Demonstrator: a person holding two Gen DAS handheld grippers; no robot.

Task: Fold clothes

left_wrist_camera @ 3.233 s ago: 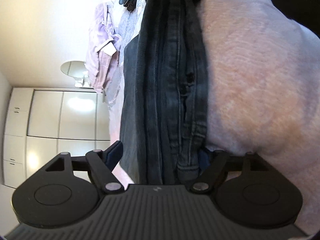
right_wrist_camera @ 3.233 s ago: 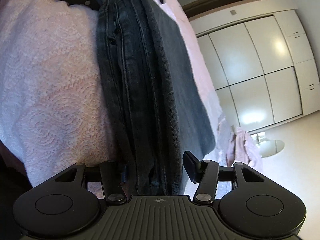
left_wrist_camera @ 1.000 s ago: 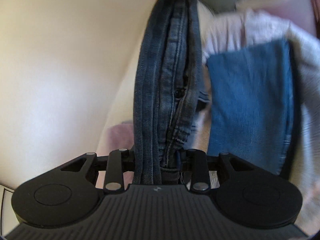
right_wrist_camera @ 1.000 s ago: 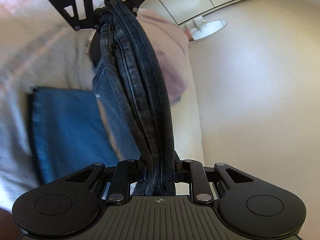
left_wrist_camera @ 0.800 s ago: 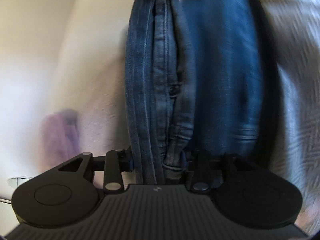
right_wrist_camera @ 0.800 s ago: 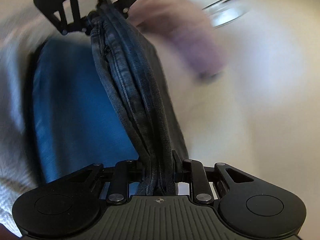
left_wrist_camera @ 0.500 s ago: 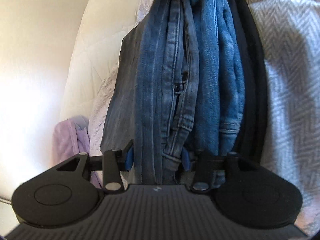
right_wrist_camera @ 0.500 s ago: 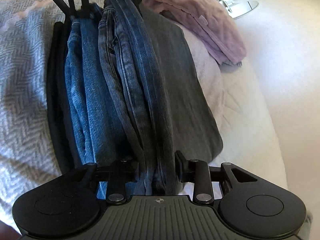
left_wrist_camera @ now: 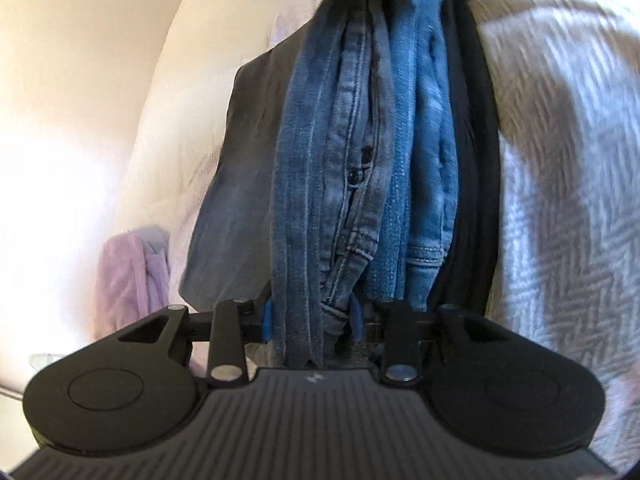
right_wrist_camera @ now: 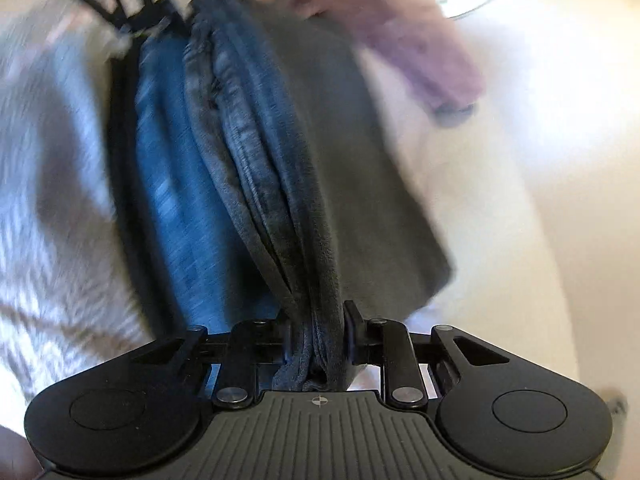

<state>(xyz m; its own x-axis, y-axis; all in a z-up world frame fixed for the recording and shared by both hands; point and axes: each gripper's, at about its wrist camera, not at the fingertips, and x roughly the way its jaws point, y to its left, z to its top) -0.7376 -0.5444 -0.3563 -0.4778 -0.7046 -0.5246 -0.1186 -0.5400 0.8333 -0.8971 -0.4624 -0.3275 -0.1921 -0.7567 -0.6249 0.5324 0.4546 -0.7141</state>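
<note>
A folded pair of dark washed jeans [left_wrist_camera: 332,168] hangs stretched between my two grippers, over a pile on the bed. My left gripper [left_wrist_camera: 310,316] has its jaws around one end of the fold, slightly parted. My right gripper [right_wrist_camera: 316,336] is shut on the other end of the dark jeans [right_wrist_camera: 276,184]. Under them lie brighter blue folded jeans [left_wrist_camera: 428,152] and a black garment [left_wrist_camera: 476,128]. The right wrist view is motion-blurred; the blue jeans [right_wrist_camera: 176,184] show there too.
A grey herringbone blanket [left_wrist_camera: 568,168] covers the bed to the right in the left wrist view. A lilac garment [left_wrist_camera: 128,276] lies at the bed's edge, also in the right wrist view [right_wrist_camera: 416,36]. A dark grey folded piece [right_wrist_camera: 360,168] lies beside the jeans. A pale wall is beyond.
The dark jeans came down from mid-air onto the folded pile. The left jaws have parted a little since one second ago. The right gripper stays clamped and is moving.
</note>
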